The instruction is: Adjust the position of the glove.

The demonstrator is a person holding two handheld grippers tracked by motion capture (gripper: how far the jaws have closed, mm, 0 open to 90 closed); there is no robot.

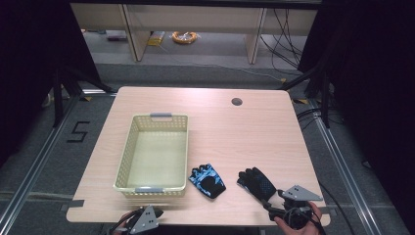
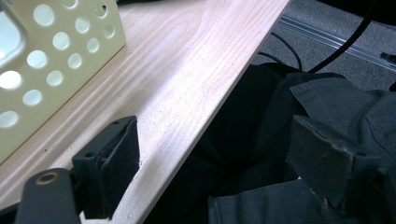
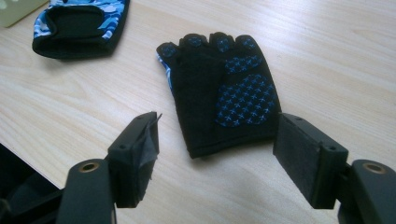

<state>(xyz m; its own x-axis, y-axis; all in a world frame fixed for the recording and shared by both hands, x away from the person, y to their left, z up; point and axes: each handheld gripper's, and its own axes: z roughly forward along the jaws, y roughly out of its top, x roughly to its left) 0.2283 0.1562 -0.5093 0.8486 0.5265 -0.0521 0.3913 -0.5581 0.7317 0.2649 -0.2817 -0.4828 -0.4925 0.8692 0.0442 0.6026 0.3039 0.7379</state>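
You are working at a pale wood-grain table [image 1: 254, 132] with rounded corners and a small round hole [image 1: 237, 102] near its far edge. A cream plastic basket [image 1: 128, 147], rectangular with walls pierced by rows of round holes and a grey handle at each short end, is sitting left of centre. Just to its right a fingerless glove [image 1: 208, 180] in blue camouflage fabric with a black cuff is lying flat. A second glove [image 3: 224, 93], black with a grid of small blue grip crosses on its palm and fingertips, is lying palm up farther right, apart from the first. Your right gripper [image 3: 217, 154] is reaching low over the near right edge, its jaws standing wide apart and holding nothing, with the cuff of the black glove lying just ahead between them. Your left gripper [image 2: 215, 163] is hovering at the near edge beside the basket's corner, jaws likewise spread wide and empty, one over the wood and the other over dark cloth [image 2: 336, 107] below the table's edge.
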